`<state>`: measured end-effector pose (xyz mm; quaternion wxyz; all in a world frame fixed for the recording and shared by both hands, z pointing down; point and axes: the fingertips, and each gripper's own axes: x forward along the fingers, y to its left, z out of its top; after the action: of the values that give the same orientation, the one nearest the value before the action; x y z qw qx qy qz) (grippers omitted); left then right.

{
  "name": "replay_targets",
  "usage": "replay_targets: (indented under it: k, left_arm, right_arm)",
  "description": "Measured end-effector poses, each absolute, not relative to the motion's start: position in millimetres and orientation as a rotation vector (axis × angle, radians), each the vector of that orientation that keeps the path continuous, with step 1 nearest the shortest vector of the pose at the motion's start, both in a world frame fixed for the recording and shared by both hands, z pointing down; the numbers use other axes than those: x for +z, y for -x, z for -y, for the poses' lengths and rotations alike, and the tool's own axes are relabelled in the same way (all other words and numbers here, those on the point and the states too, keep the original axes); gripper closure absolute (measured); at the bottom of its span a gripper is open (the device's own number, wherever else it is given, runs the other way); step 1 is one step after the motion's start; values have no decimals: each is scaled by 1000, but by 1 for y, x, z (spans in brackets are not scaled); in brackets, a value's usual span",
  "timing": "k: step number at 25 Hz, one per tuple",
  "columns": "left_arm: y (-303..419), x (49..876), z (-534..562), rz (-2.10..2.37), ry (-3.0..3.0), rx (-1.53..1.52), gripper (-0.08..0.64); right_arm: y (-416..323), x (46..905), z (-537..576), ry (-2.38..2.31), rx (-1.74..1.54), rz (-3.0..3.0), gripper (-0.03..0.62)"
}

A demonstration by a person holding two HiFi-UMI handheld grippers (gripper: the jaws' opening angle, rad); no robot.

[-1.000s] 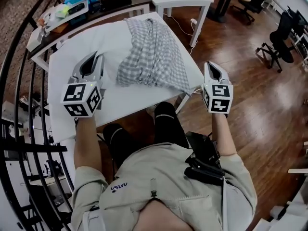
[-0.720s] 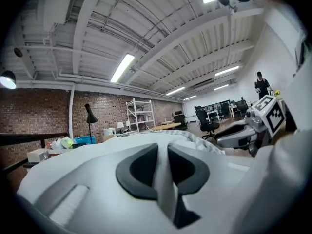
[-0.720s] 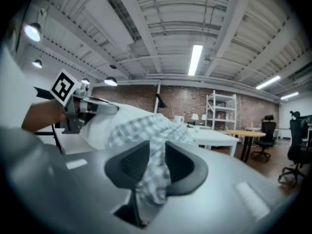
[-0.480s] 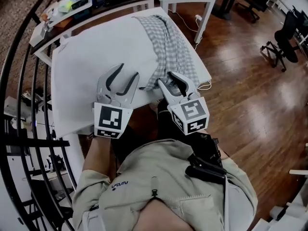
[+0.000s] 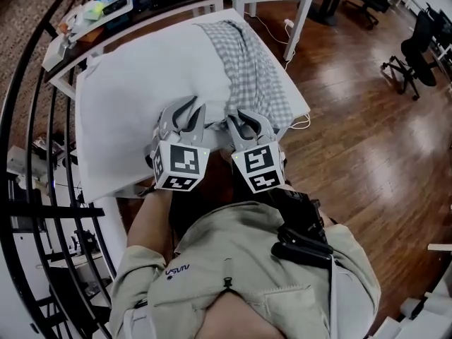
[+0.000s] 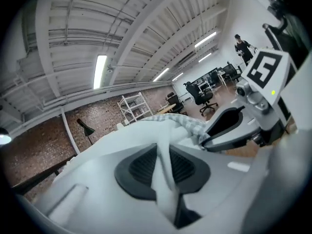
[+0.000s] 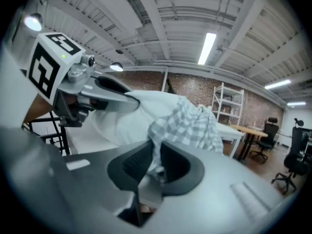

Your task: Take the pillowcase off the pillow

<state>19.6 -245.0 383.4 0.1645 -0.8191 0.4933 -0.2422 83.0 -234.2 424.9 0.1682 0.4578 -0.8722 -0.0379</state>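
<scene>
the fingers of the left gripper have just been closing and now pinch a thin fold of white cloth at the near edge of the pillow. the fold runs up between the two dark pads in the left gripper view. the fingers of the right gripper have just been closing too. they are clamped on the checked edge of the pillowcase, and the grey-and-white cloth bunches out above them in the right gripper view.

in the head view the two grippers sit side by side at mid frame, just beside each other. their marker cubes face the camera, with the person's arms and beige shirt below. the left gripper is on the bare white part of the pillow. the right one is at the lower end of the checked cloth.

the pillow lies on a white desk and fills most of the upper left of the frame. the pillowcase is gathered in folds along the pillow's right side, running from the top centre down to the right fingers. most of the pillow is uncovered.

a second desk with clutter stands behind at upper left. office chairs stand on the wood floor at upper right.
</scene>
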Motion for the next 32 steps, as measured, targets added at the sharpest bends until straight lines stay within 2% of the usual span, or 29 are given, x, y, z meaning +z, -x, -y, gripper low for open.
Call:
replay_targets:
  k: [2, 14, 20, 26, 29, 31, 32]
  left_arm:
    - [-18, 370, 247, -1411, 2376, -629, 514]
    - [-3, 304, 263, -1409, 2553, -337, 540]
    - [26, 281, 256, -1445, 2521, -233, 545]
    - [3, 350, 237, -1334, 2645, -422, 541]
    - [-6, 370, 224, -1243, 2671, -484, 484]
    - [-15, 351, 207, -1182, 2665, -435, 420]
    - [-21, 331, 197, -1158, 2660, -364, 413]
  right_arm:
    - [-94, 417, 240, -1340, -163, 2461, 563]
    - [-166, 378, 278, -1568, -455, 2191, 569]
    - [-230, 426, 319, -1588, -178, 2150, 571]
    - [-224, 473, 319, -1462, -20, 2172, 568]
    - [-227, 482, 315, -1427, 26, 2195, 546]
    - [-229, 467, 308, -1427, 42, 2253, 506]
    - [-228, 452, 304, -1436, 33, 2297, 505]
